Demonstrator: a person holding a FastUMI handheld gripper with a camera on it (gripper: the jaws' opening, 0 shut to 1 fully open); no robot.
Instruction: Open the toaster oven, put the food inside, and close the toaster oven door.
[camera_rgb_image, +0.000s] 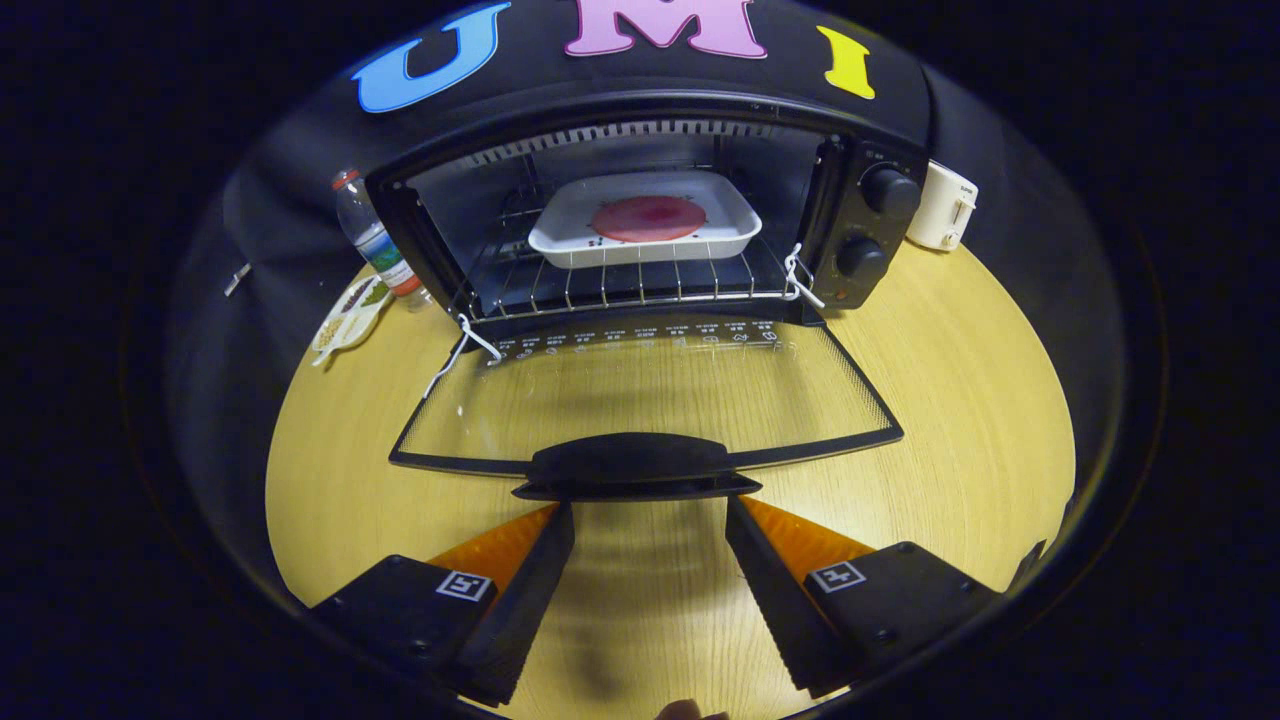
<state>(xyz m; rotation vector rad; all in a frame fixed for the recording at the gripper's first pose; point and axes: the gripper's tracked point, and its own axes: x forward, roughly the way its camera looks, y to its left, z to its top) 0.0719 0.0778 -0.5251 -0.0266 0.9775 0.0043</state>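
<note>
A black toaster oven (870, 230) stands at the back of the wooden table (960, 400). Its glass door (640, 395) hangs fully open and lies flat towards me. The door's black handle (635, 467) is just ahead of my fingertips. On the wire rack inside sits a white tray (645, 222) holding a round red piece of food (648, 217). My gripper (650, 510) is open, its two fingers spread apart with bare table between them. The fingertips reach just under the handle, and I cannot tell whether they touch it.
A plastic water bottle (372, 238) stands left of the oven, with a flat printed packet (350, 310) lying in front of it. A white mug-like appliance (945, 205) sits to the oven's right. White cords (465, 345) hang at the door hinges.
</note>
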